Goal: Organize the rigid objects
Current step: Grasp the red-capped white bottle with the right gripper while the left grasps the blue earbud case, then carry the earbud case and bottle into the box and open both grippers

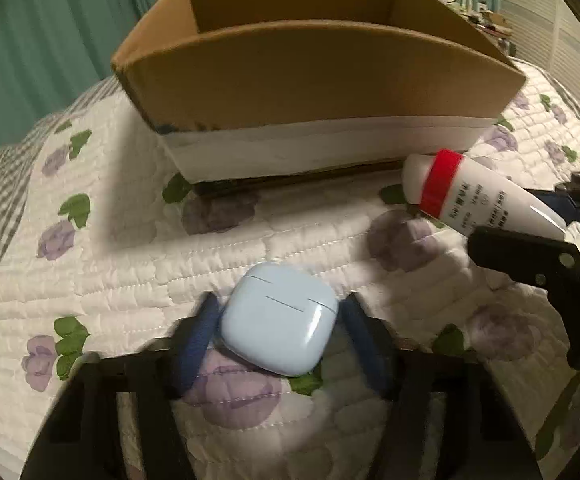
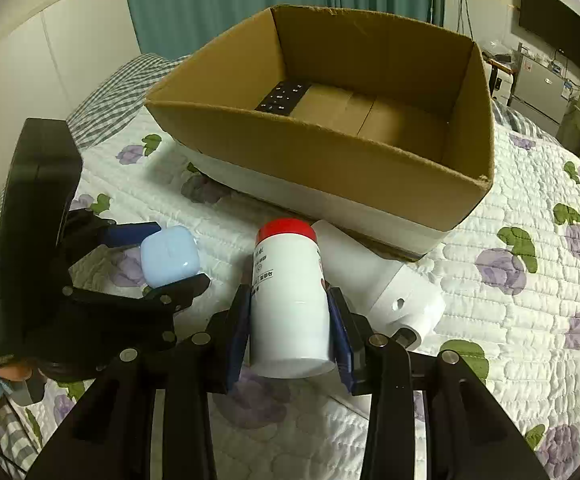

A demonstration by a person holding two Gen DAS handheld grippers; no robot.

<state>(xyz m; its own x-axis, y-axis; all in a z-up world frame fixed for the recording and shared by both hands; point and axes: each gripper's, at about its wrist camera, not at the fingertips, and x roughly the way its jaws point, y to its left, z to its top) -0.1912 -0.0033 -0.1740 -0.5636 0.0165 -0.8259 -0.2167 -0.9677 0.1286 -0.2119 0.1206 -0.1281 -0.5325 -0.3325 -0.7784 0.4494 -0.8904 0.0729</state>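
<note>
Right wrist view showed the right gripper (image 2: 292, 320) clamped mid-body on a rigid, probably slick white red-capped plastic bottle (image 2: 290, 292), the left gripper (image 2: 161, 255) pinching a smooth pale-blue earbud case (image 2: 169, 256), before the open cardboard box (image 2: 330, 168) on the quilt (image 2: 530, 280).

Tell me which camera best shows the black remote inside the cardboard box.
The right wrist view. It looks down into the cardboard box and shows the black remote lying on the floor at the far left corner. In the left wrist view, the box's near wall hides the floor, so the remote is unseen.
</note>
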